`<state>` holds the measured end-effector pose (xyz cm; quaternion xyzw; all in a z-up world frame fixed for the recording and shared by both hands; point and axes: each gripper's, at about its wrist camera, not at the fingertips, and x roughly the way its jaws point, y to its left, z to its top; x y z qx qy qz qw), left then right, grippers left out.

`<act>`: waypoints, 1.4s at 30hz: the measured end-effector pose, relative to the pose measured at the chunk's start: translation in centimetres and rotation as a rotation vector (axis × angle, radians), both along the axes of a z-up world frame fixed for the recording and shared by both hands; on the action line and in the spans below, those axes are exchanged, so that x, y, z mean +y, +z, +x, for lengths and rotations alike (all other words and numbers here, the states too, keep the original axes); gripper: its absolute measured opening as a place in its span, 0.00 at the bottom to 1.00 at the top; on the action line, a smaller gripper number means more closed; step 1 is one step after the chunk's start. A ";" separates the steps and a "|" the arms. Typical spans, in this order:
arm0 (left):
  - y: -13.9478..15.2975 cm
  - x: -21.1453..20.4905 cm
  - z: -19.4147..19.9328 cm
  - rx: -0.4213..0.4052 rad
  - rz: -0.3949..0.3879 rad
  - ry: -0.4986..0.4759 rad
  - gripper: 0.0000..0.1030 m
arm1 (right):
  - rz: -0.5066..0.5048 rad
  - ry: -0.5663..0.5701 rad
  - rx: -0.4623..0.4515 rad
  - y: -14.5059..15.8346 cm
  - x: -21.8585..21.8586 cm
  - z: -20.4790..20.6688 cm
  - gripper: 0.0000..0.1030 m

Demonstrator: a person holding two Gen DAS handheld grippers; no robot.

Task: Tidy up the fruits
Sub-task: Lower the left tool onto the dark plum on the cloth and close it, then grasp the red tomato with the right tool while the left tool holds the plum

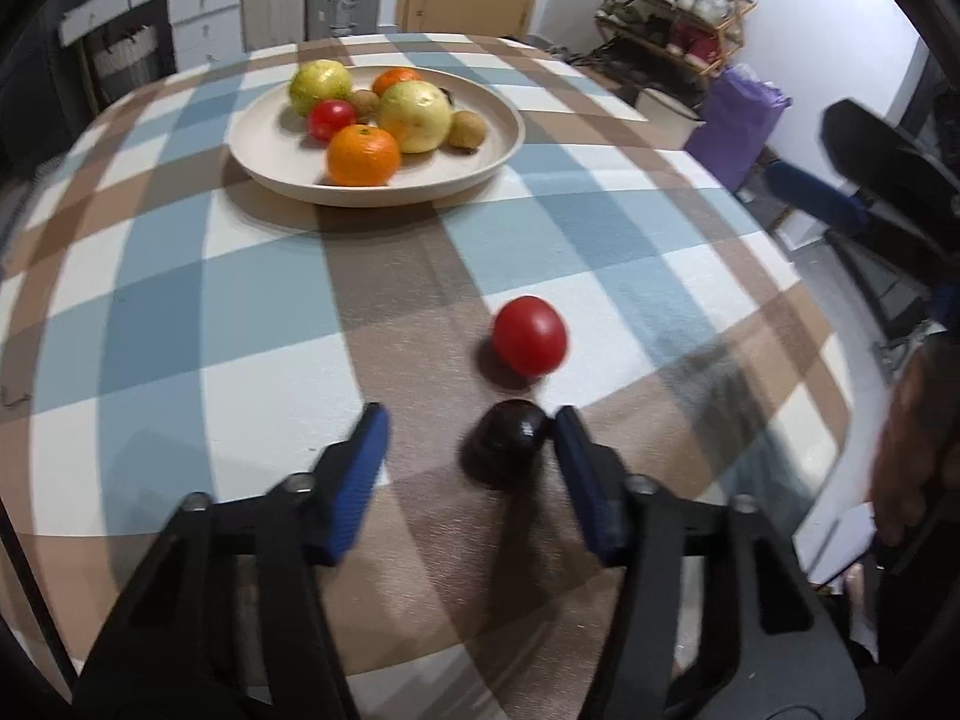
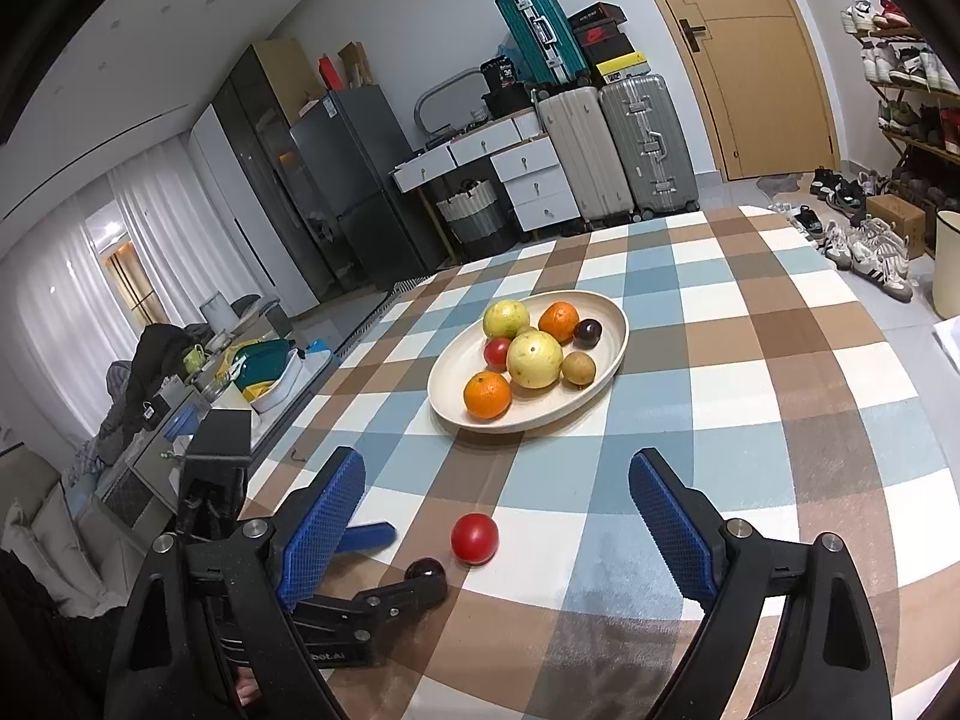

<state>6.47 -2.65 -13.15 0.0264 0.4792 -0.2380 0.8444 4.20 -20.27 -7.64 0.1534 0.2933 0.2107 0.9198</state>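
Observation:
A cream plate (image 1: 507, 141) (image 2: 618, 339) holds two oranges, two yellow-green fruits, a tomato, brown kiwis and a dark plum. A loose red tomato (image 1: 529, 336) (image 2: 474, 538) and a dark plum (image 1: 507, 441) (image 2: 425, 571) lie on the checked tablecloth. My left gripper (image 1: 468, 420) is open; the dark plum lies between its fingers, against the right finger (image 1: 579, 468). The left gripper also shows in the right wrist view (image 2: 402, 558). My right gripper (image 2: 495, 468) is open and empty, held above the cloth behind the loose tomato.
The table's right edge (image 1: 798, 276) drops to the floor, where a purple bag (image 1: 741, 120) and a shoe rack (image 1: 678, 6) stand. In the right wrist view, suitcases (image 2: 618, 144), a door (image 2: 762, 54) and a cluttered side table (image 2: 240, 372) lie beyond the table.

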 end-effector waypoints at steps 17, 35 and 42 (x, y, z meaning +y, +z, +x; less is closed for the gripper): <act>0.7 4.6 0.8 0.044 -0.136 0.062 0.22 | -0.030 0.043 0.090 -2.4 1.8 1.3 0.89; 1.4 9.8 1.9 0.041 -0.180 0.158 0.22 | -0.129 0.135 0.194 -5.6 6.9 3.1 0.80; 1.6 10.5 1.9 0.031 -0.193 0.172 0.22 | -0.154 0.132 0.216 -6.2 7.5 3.5 0.65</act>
